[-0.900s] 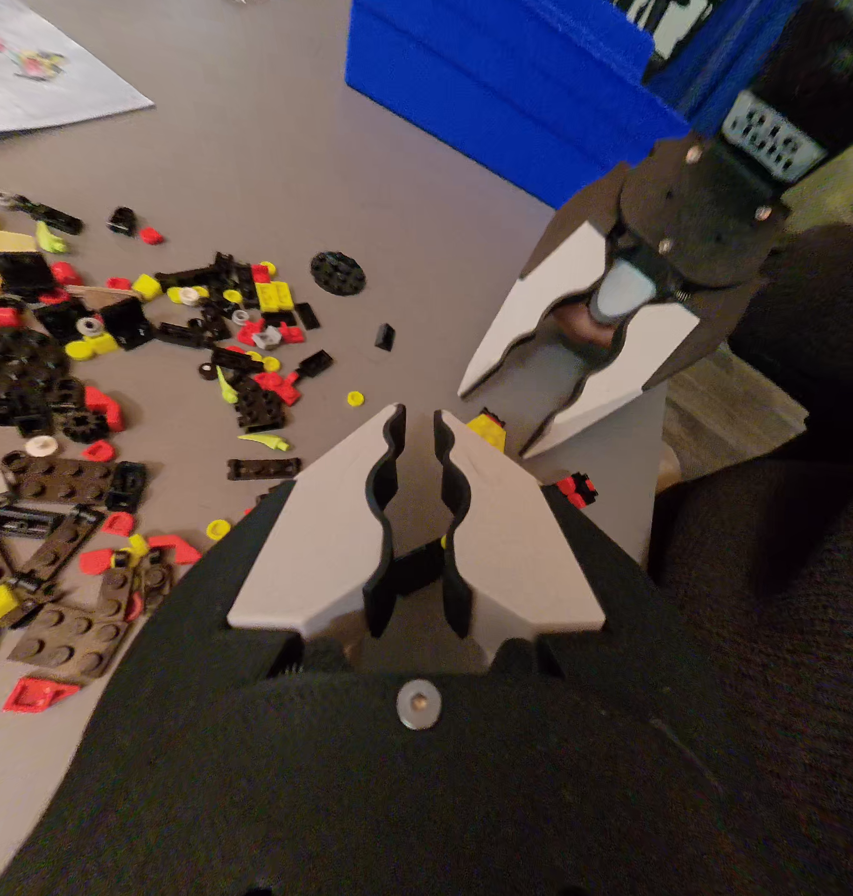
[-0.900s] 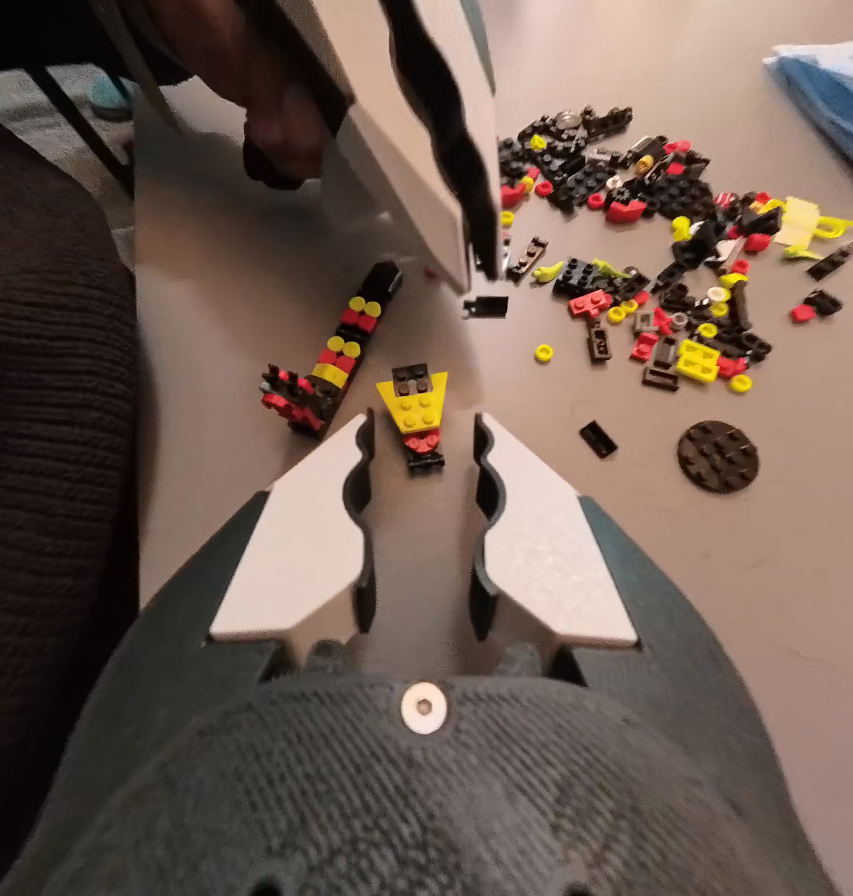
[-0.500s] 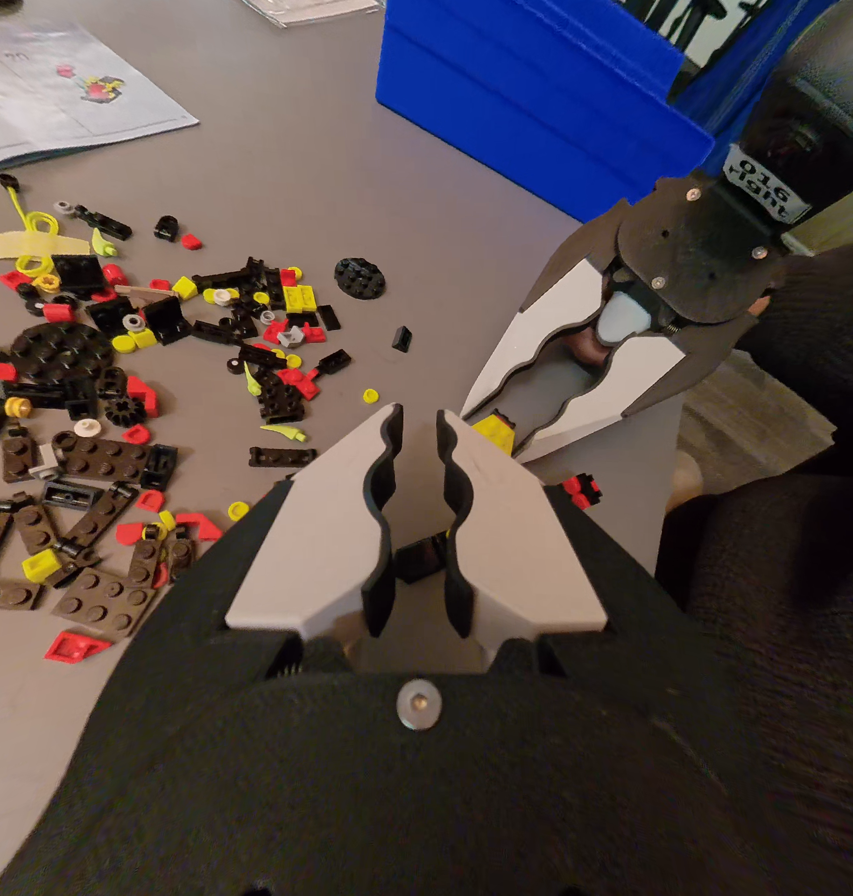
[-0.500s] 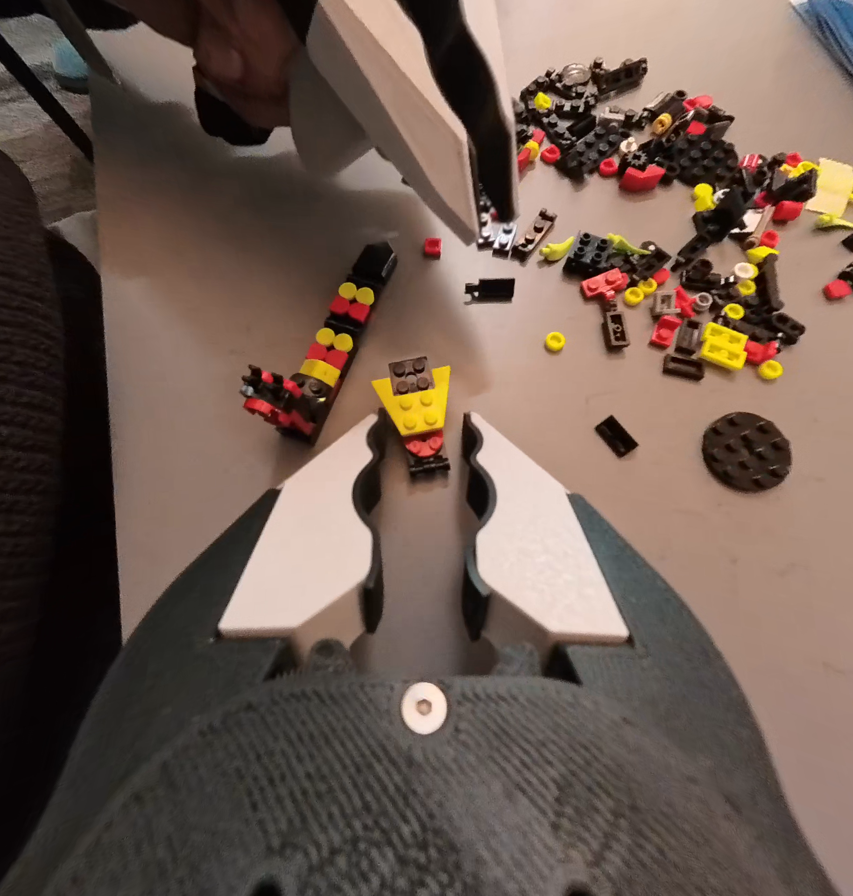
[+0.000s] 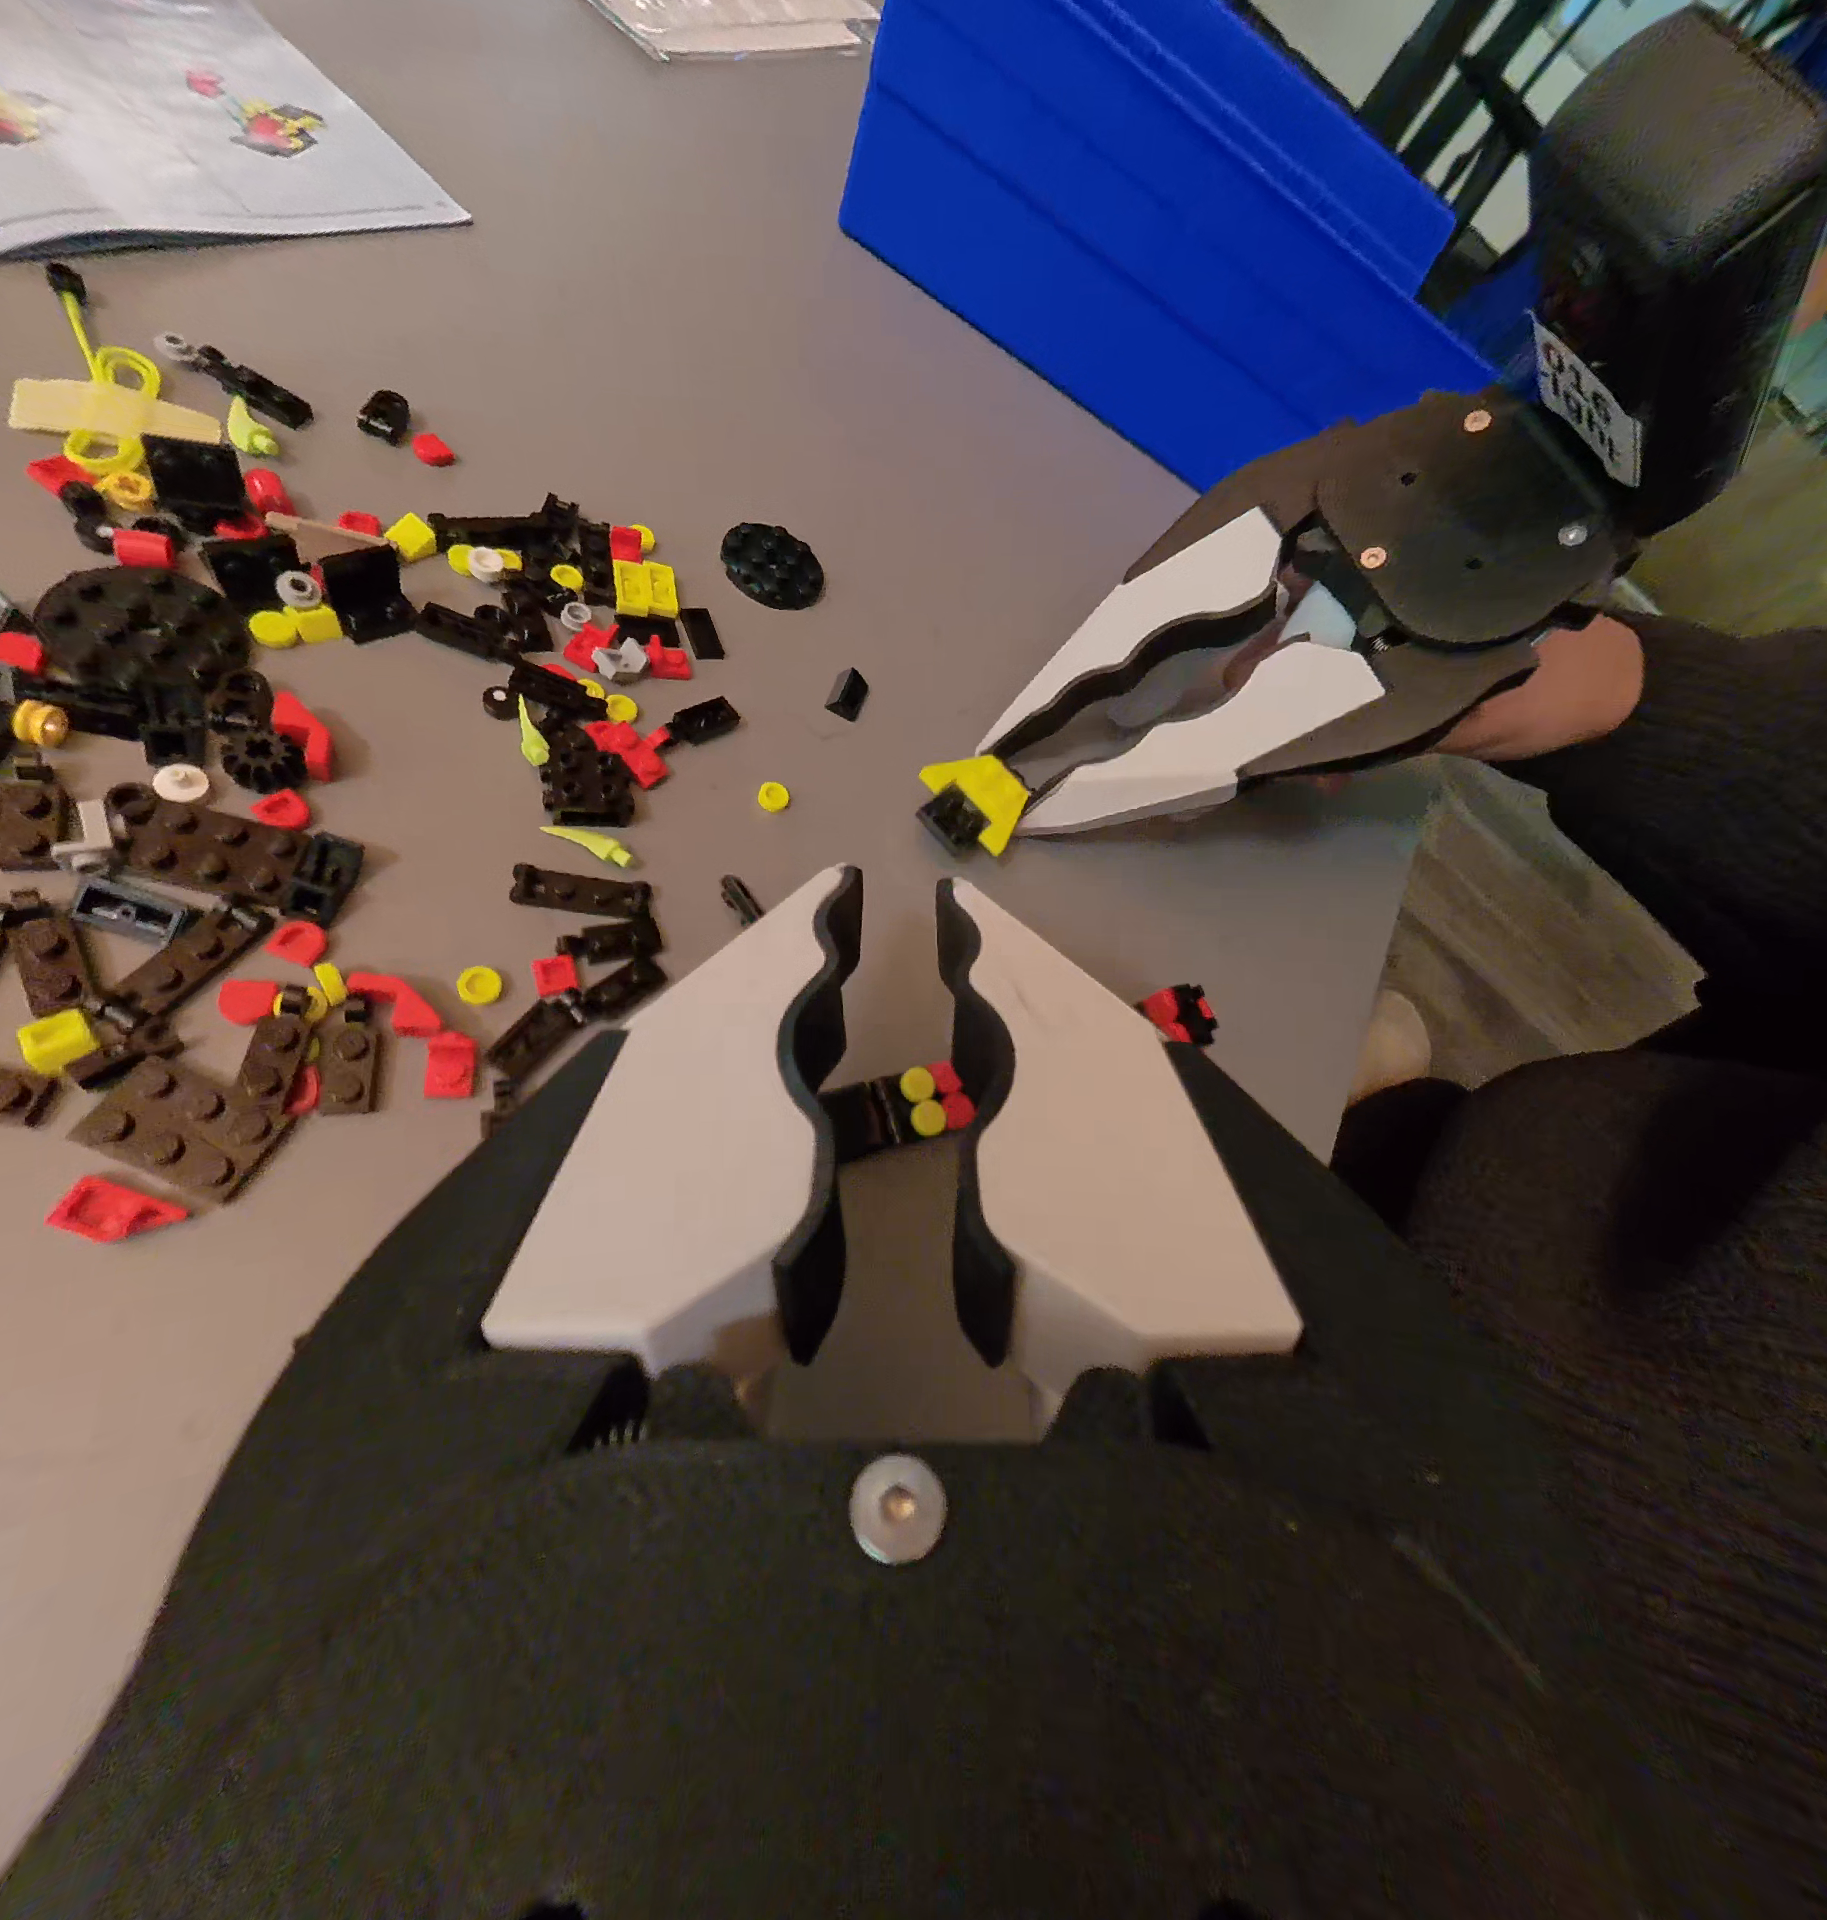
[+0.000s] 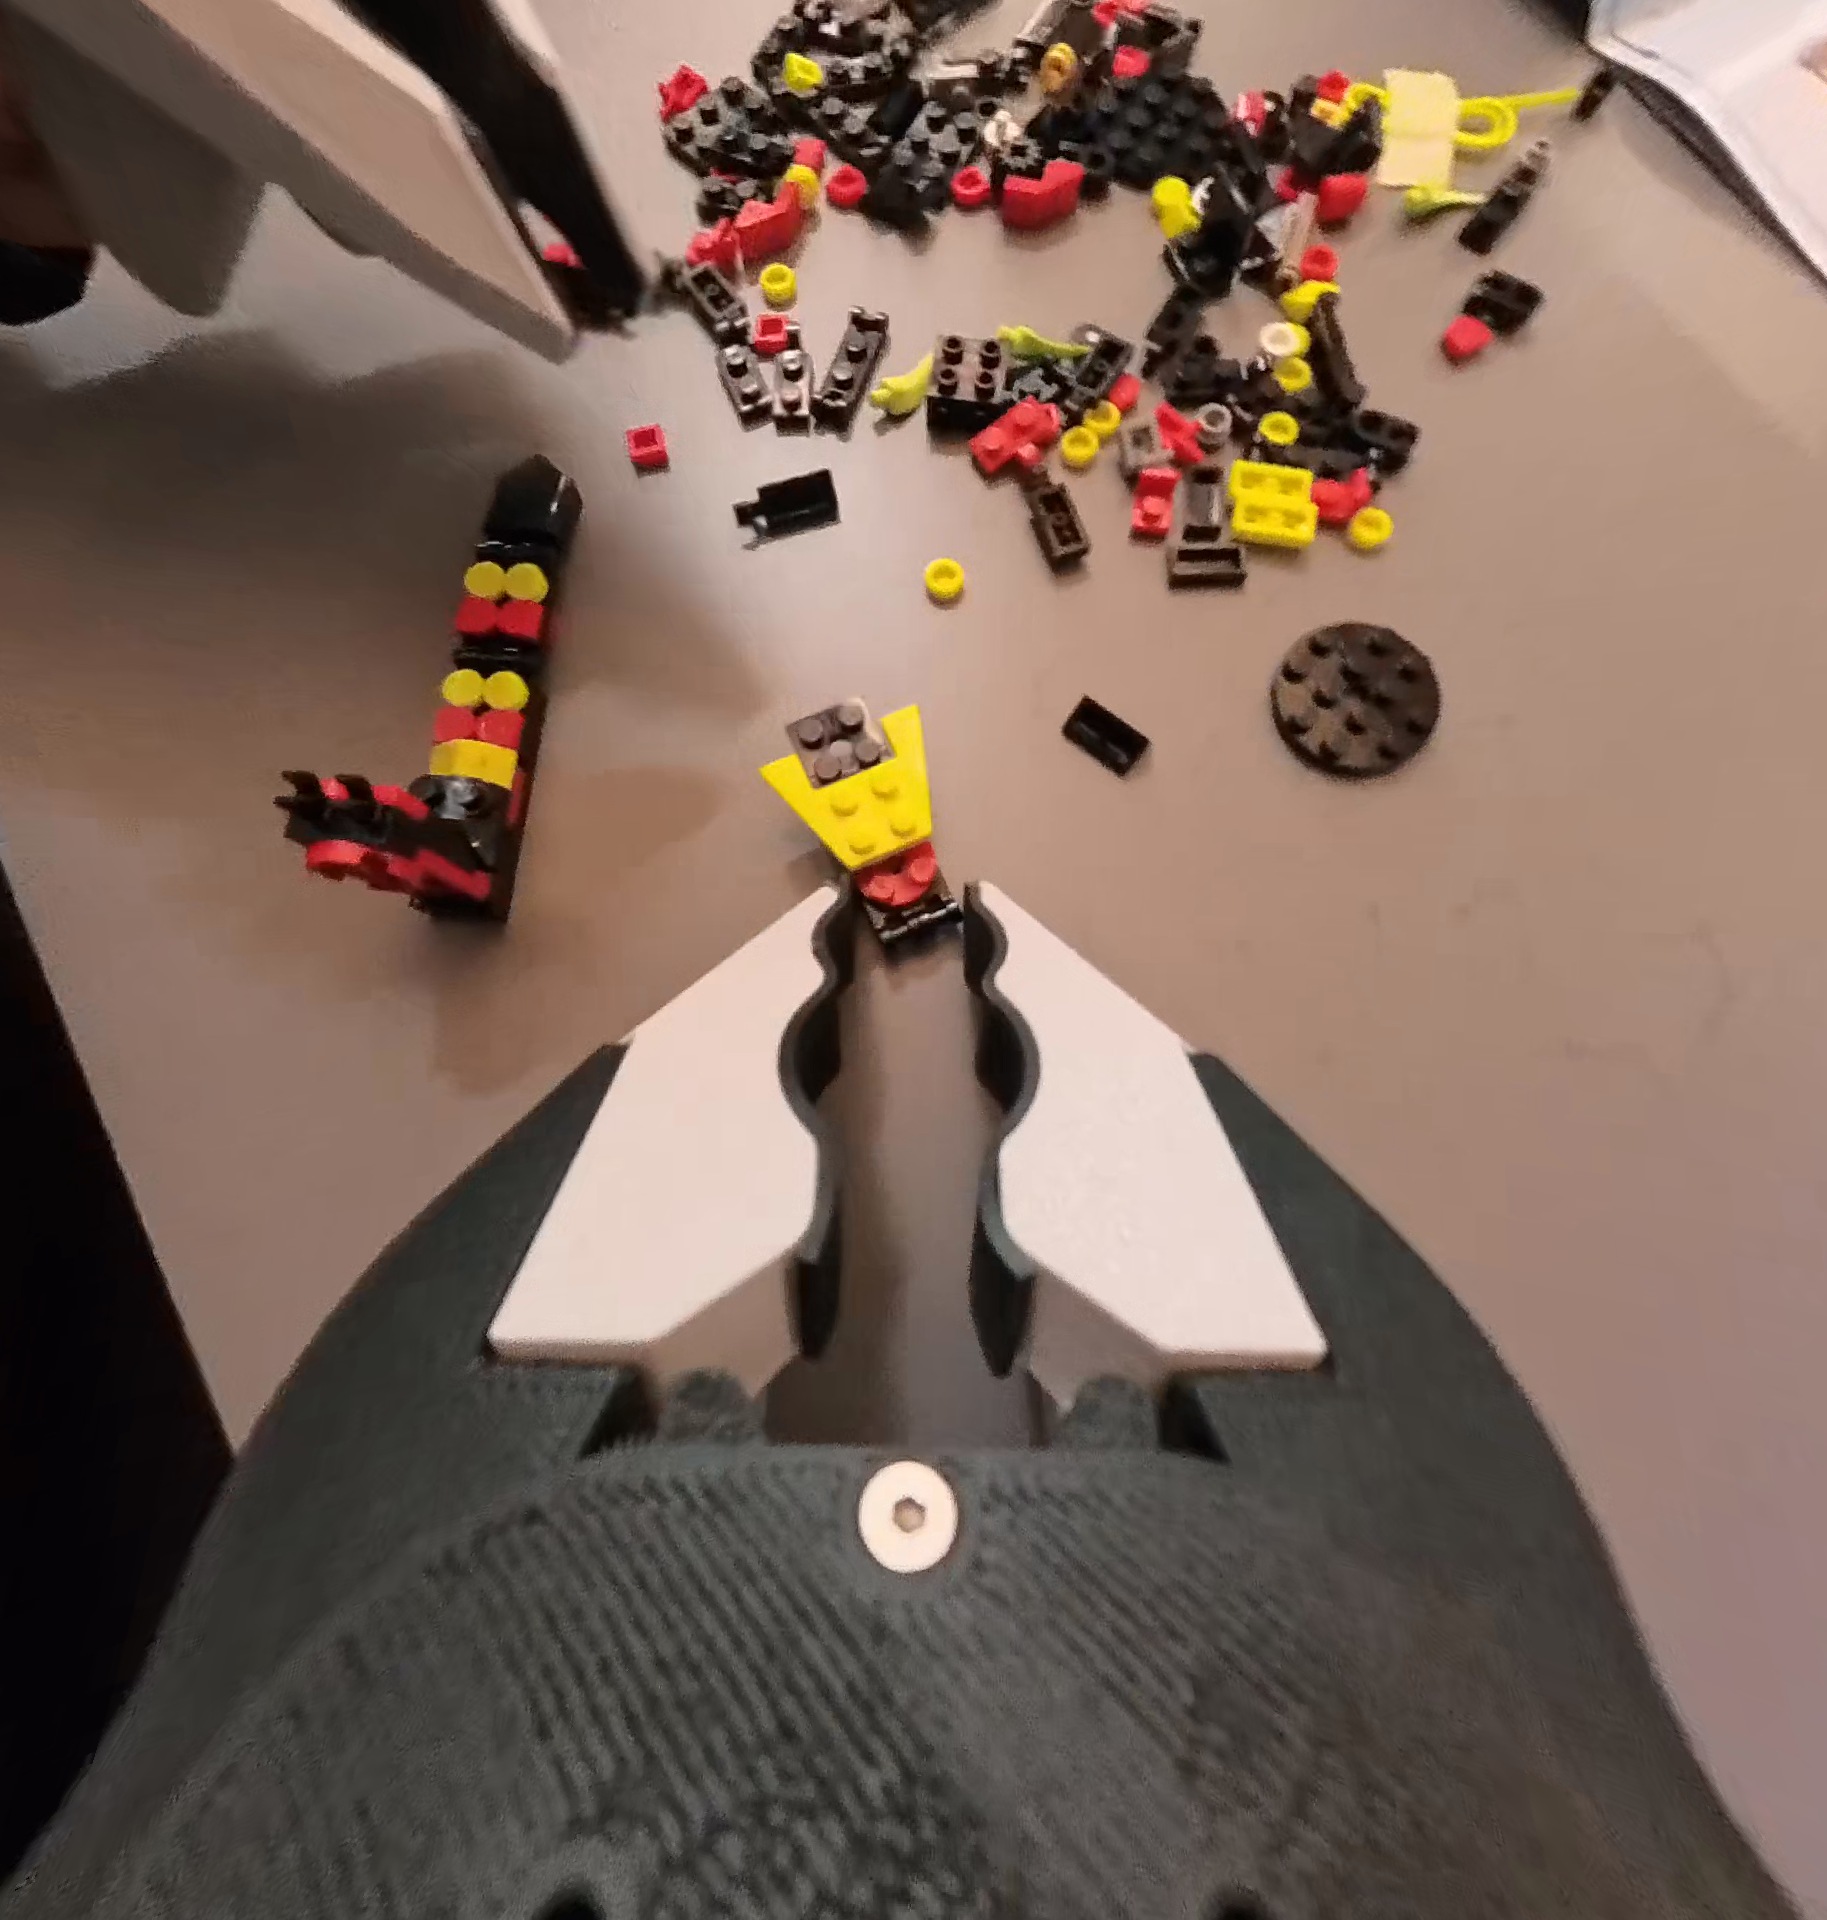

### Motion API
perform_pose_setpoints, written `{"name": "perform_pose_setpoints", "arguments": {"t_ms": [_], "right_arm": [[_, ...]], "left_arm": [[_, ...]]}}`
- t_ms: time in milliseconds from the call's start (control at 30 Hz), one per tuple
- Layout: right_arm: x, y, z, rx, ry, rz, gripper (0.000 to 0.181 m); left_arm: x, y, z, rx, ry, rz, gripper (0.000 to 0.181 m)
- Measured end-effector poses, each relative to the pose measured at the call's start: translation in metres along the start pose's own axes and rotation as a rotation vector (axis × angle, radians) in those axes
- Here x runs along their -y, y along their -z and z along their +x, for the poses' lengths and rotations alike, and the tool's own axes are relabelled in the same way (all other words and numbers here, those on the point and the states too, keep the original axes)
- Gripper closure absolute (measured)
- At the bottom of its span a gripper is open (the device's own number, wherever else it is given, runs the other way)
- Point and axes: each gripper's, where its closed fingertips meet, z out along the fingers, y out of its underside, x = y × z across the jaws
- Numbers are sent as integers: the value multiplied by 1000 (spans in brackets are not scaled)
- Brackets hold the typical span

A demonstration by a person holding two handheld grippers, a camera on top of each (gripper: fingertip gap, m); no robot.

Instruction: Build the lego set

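1. Grey table point(image 6: 1511, 1039) carries everything; the loose Lego pile point(image 6: 1148, 312) lies well beyond both sub-builds, so the working patch near the edge is free for a clean pick

2. Striped black, red and yellow strip assembly point(image 6: 493, 686) lies flat beside the wedge; the left gripper point(image 5: 896, 899) hangs above it, jaws narrowly parted and empty

3. Yellow wedge sub-build point(image 6: 862, 805) rests on the table, its black-and-red tail just between the tips of the right gripper point(image 6: 893, 904), whose jaws stand slightly apart, seemingly not yet clamped; closing squarely on that tail, low and level, should stop it from pivoting
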Motion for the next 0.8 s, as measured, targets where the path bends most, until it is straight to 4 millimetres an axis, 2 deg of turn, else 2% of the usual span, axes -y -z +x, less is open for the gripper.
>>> {"name": "perform_pose_setpoints", "arguments": {"t_ms": [233, 367, 800], "right_arm": [[-9, 9, 0, -48, -77, -16, 162], [-8, 8, -2, -37, -66, -14, 162], [-6, 11, 1, 29, -92, 26, 152]], "left_arm": [[-4, 4, -11, 23, 8, 9, 170], [-10, -1, -12, -8, 39, -11, 169], [-8, -3, -17, 13, -7, 1, 169]]}}
